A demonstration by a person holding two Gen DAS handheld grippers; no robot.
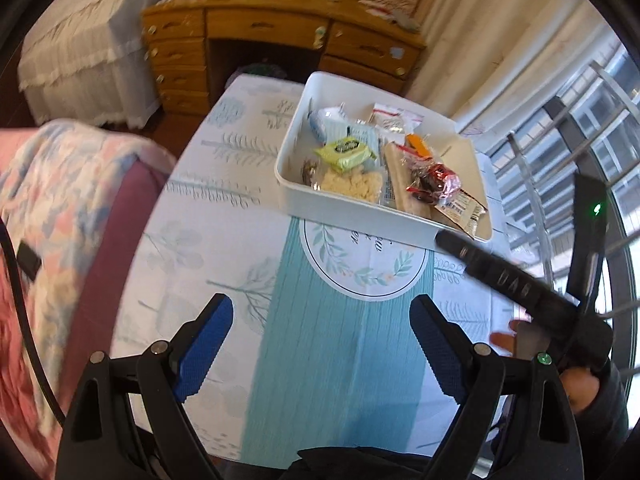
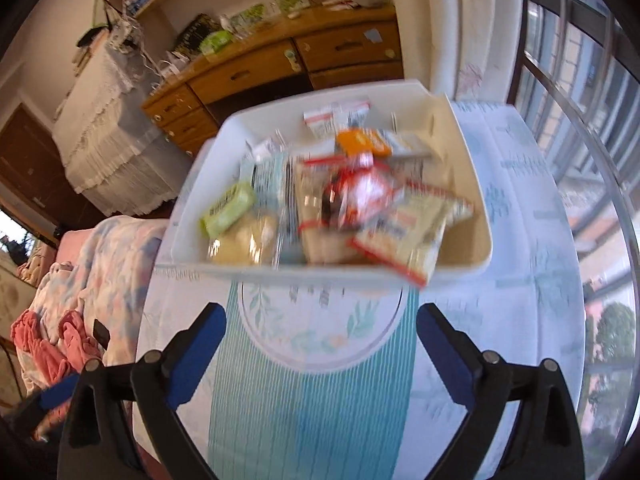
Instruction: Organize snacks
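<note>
A white bin (image 1: 320, 206) stands on the table, filled with several snack packs: a green pack (image 1: 346, 153), a red-wrapped pack (image 1: 434, 182) and a bag of pale crackers (image 1: 354, 185). My left gripper (image 1: 322, 346) is open and empty, above the teal table runner, short of the bin. The right gripper's body (image 1: 516, 286) crosses the left wrist view at the right. In the right wrist view the bin (image 2: 200, 184) is blurred, with the green pack (image 2: 228, 209) and red pack (image 2: 356, 192) inside. My right gripper (image 2: 320, 354) is open and empty in front of the bin.
The table wears a pale tree-print cloth (image 1: 224, 160) with a teal runner (image 1: 332, 380). A sofa with a floral blanket (image 1: 52, 208) lies at the left. A wooden desk (image 1: 264, 40) stands behind the table. Window bars (image 1: 580, 128) are at the right.
</note>
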